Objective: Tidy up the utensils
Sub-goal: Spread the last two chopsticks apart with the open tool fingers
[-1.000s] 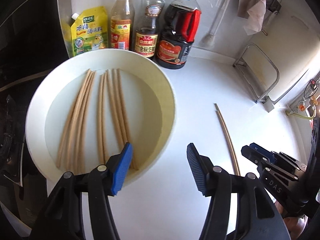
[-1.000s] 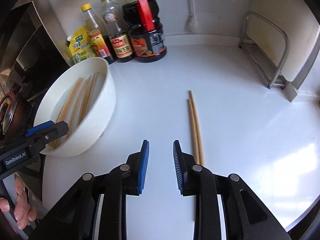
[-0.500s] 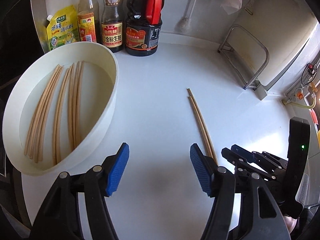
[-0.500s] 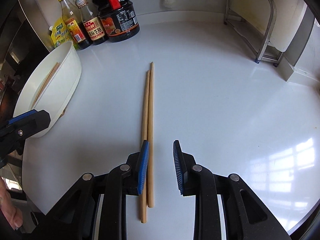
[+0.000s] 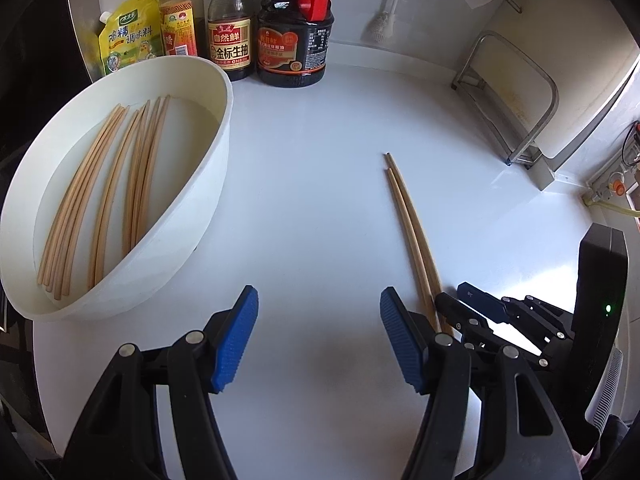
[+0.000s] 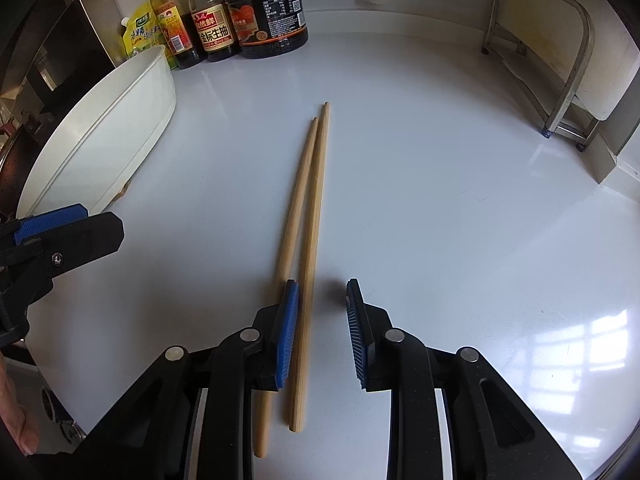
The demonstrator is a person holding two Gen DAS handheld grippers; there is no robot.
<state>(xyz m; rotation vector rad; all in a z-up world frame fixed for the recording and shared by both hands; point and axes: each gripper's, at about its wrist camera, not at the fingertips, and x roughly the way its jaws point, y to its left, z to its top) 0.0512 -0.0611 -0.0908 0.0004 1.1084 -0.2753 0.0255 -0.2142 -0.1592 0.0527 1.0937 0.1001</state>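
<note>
While your right gripper (image 6: 322, 312), narrowly parted, straddles one chopstick (image 6: 310, 264), nothing is held.
Light, stiff, roll-prone: pinch both mid-shaft; left gripper (image 5: 316, 338) gapes empty over the countertop (image 5: 320, 184).

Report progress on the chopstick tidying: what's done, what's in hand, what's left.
Done: a batch of chopsticks already lies in the white bowl. In hand: nothing gripped; the right claw is open and low over the loose pair of chopsticks on the counter, one stick between its pads. The left claw is open, empty. Left: grasp that pair and put it away.
</note>
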